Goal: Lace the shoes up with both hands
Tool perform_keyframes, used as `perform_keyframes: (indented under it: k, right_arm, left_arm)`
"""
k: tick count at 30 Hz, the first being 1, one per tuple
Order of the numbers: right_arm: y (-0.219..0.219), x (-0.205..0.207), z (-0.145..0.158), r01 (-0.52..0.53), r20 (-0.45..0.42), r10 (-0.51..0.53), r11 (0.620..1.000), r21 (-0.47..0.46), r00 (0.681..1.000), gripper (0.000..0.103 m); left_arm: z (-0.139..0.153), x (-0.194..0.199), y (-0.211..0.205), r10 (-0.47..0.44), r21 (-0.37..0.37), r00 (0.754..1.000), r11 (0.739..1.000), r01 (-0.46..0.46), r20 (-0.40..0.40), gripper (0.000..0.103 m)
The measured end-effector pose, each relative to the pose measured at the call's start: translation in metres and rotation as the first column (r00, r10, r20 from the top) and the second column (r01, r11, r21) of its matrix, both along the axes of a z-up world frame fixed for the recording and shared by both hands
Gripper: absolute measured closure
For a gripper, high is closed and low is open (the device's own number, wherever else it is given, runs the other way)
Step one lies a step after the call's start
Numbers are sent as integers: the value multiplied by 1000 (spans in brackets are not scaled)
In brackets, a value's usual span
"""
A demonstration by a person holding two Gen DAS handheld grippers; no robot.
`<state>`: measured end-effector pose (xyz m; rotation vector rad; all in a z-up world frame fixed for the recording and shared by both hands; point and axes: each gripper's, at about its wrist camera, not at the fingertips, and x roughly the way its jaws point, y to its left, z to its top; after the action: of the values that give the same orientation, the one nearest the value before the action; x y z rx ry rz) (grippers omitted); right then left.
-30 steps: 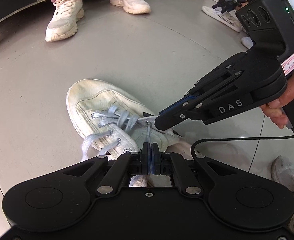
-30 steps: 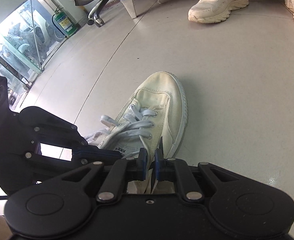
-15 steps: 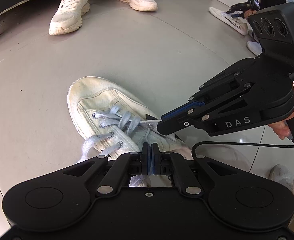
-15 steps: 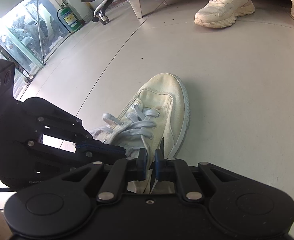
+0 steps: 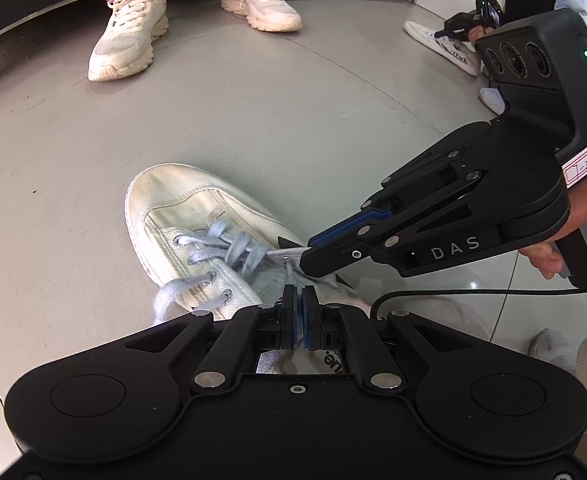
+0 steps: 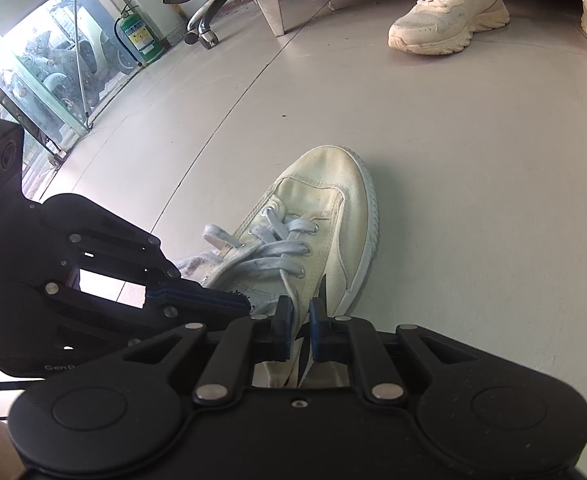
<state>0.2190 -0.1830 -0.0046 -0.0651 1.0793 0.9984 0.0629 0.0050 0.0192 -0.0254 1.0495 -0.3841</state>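
A worn white canvas shoe (image 5: 197, 216) with pale grey-blue laces (image 5: 229, 248) lies on the floor, toe pointing away; it also shows in the right wrist view (image 6: 333, 208). My left gripper (image 5: 298, 312) is shut on a lace strand that runs up from the shoe's right eyelets. My right gripper (image 6: 300, 322) is nearly shut, with a lace strand and its black tip running between the pads. In the left wrist view the right gripper (image 5: 313, 252) comes in from the right, its tips at the shoe's right side. One loose lace end (image 5: 165, 300) hangs off the shoe's left side.
A seated person's two white sneakers (image 5: 129, 32) rest on the grey floor at the back. Another person with a gripper and a white shoe (image 5: 445, 44) is at the far right. A cable (image 5: 473, 292) trails on the floor. A fire extinguisher (image 6: 137, 36) and chair base stand far left.
Both grippers have drawn back from the shoe a little, pulling their lace strands. The right gripper has lifted slightly and shifted right in the left wrist view.
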Motion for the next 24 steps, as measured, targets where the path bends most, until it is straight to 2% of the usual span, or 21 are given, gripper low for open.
perform_keyframes:
  k: [8, 24]
  right_arm:
    - [1, -1, 0, -4, 1, 4, 1000, -2, 1000, 95]
    - [5, -4, -1, -49, -11, 49, 999, 4, 999, 94]
  left_arm:
    - [-2, 1, 0, -4, 2, 1000, 1000, 4, 2, 101]
    - [-16, 5, -7, -30, 59, 997, 998, 26, 68, 101]
